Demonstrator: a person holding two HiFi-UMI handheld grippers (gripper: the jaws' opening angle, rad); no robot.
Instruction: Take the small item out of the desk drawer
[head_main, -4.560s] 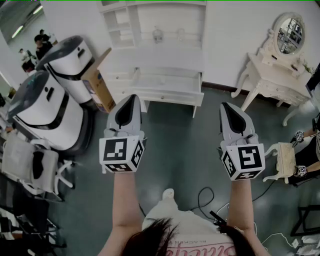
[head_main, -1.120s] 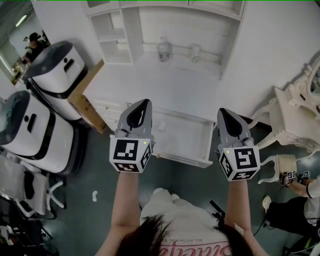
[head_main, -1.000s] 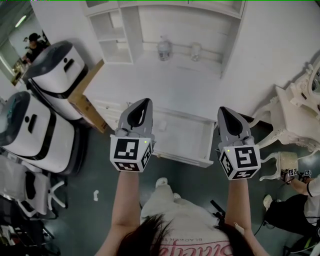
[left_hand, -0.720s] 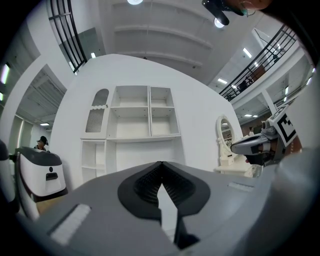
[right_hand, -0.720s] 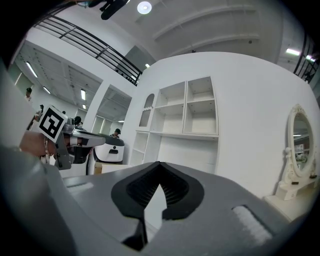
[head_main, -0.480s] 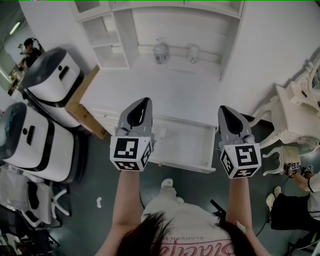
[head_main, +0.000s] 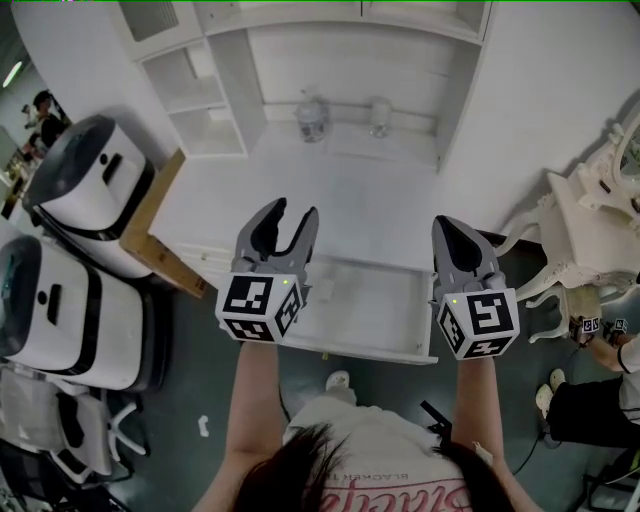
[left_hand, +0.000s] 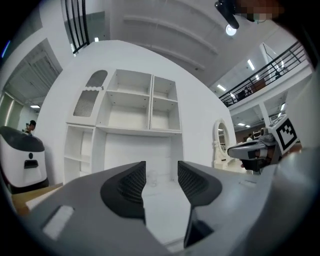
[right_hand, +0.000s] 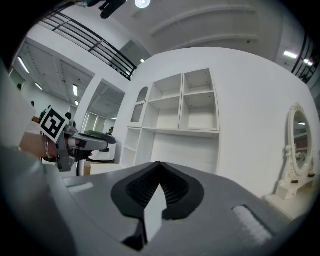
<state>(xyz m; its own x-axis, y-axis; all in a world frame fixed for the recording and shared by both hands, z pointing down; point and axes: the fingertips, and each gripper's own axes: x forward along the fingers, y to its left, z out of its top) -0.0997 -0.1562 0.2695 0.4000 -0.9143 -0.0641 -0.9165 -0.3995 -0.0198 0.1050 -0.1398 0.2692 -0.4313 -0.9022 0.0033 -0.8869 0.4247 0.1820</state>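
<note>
The drawer (head_main: 385, 302) of the white desk (head_main: 330, 190) is found pulled out, so access to its contents is already given. A small item (head_main: 323, 290), pale and too small to be identified, is seen lying on the drawer floor near its left end, just beside the left gripper's marker cube. It has not been picked up.

The left gripper (head_main: 292, 212) is held above the drawer's left part. Its jaws are opening, and in the left gripper view (left_hand: 161, 182) nothing but the desk top and shelving is seen between them. The right gripper (head_main: 448, 226) is held over the drawer's right end with its jaws closed together and nothing between them (right_hand: 159, 186).

Two jars (head_main: 312, 118) on the desk are not involved.

Progress is judged as early. The lowering onto the item, the grip and the lift-out are not yet done.
</note>
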